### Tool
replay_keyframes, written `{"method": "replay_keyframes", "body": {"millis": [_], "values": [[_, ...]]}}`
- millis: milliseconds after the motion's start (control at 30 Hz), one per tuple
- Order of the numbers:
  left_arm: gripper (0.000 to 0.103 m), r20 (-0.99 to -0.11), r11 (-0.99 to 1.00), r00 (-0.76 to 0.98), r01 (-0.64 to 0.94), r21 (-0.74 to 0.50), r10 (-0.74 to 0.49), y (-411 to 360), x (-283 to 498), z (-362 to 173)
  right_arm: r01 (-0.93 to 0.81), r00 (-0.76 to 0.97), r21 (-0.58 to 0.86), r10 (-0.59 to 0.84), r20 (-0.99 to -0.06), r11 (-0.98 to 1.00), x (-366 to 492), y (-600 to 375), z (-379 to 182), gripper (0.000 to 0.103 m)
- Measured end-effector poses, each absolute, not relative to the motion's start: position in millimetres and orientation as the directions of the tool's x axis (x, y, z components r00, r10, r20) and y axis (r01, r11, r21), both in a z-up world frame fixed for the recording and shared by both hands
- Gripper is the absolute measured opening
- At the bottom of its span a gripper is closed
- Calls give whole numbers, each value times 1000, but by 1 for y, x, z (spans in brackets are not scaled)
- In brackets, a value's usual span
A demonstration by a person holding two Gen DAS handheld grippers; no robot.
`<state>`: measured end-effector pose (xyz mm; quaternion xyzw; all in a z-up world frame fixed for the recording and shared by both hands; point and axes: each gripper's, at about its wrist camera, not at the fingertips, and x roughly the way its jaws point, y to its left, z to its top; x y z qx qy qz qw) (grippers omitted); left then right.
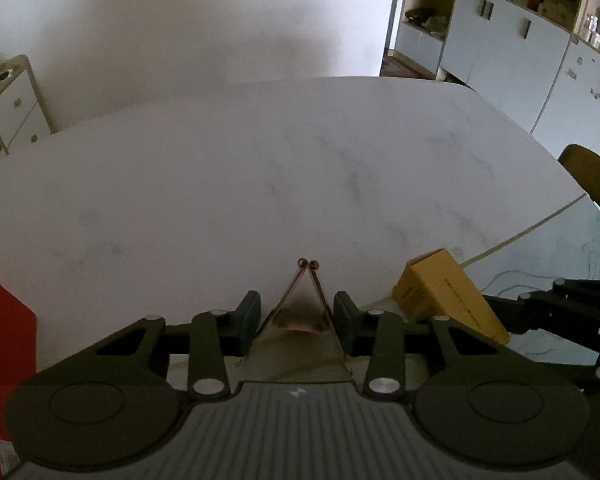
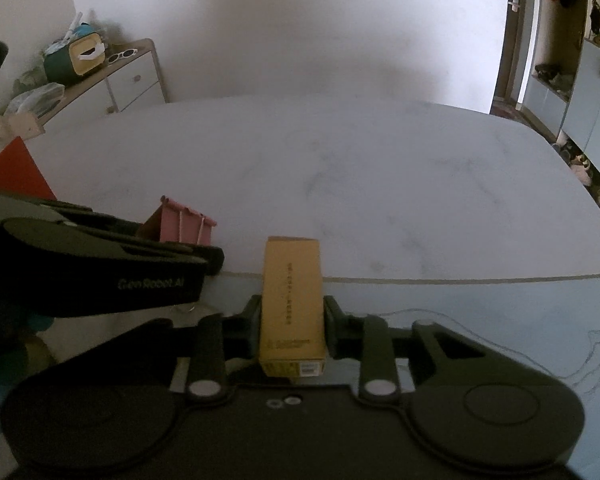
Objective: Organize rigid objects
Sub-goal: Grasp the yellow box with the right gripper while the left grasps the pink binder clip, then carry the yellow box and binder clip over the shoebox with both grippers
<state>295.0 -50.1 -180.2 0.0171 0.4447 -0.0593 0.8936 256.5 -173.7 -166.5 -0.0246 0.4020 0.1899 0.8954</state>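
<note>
A pink binder clip [image 1: 300,323] with copper wire handles [image 1: 308,265] stands between the fingers of my left gripper [image 1: 296,316]. Both pads meet its sides, so the gripper is shut on it. In the right wrist view the same clip [image 2: 184,226] shows just past the left gripper's dark body. A long yellow box [image 2: 292,308] lies lengthwise between the fingers of my right gripper [image 2: 293,320], whose pads press flat on its two long sides. From the left wrist view the yellow box [image 1: 448,296] sits tilted at the right, close beside the clip.
Both grippers work near the front of a white marble table [image 1: 260,180], where a pale blue mat [image 2: 480,320] begins. A red flat object [image 1: 4,340] lies at the left edge. A chair back [image 1: 592,184] stands to the right and a low sideboard [image 2: 132,76] at the back left.
</note>
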Motion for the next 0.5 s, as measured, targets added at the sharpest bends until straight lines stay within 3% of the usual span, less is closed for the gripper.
{"method": "replay_keyframes", "body": {"millis": [233, 500], "values": [[36, -808, 991, 579, 129, -42, -110, -57, 291, -178, -364, 584, 120, 326, -743, 924, 251, -172, -164, 28], [27, -823, 989, 550, 120, -88, -140, -57, 267, -175, -309, 513, 245, 378, -770, 919, 233, -194, -156, 28]]}}
